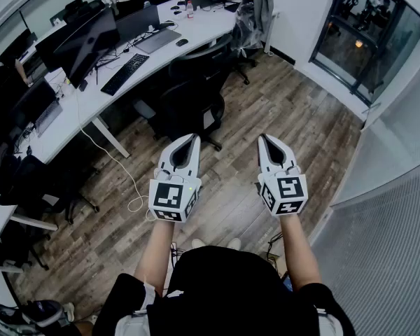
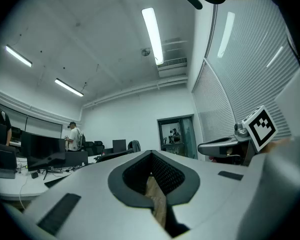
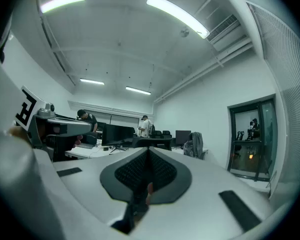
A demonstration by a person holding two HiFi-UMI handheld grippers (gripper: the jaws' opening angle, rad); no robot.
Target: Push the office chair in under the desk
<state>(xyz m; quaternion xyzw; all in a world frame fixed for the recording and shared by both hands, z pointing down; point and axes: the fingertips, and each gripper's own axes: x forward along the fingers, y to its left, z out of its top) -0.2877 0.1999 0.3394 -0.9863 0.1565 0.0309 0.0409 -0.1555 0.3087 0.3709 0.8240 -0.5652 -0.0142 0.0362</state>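
A black office chair [image 1: 190,93] stands on the wood floor just in front of the long white desk [image 1: 91,103], its back toward me. My left gripper [image 1: 195,140] is held level a short way short of the chair's back, jaws shut with nothing between them. My right gripper [image 1: 264,140] floats level beside it to the right, over bare floor, also shut and empty. In the left gripper view the closed left gripper [image 2: 151,156] points at the room, with the right gripper [image 2: 225,146] alongside. The right gripper [image 3: 147,151] in its own view is closed too.
Monitors [image 1: 91,37], a keyboard [image 1: 124,73] and a laptop lie on the desk. A second chair with a grey jacket [image 1: 255,12] stands at the desk's far end. A white cable [image 1: 122,173] trails across the floor. A glass door [image 1: 367,40] is at the right. People stand at the far desks [image 3: 145,126].
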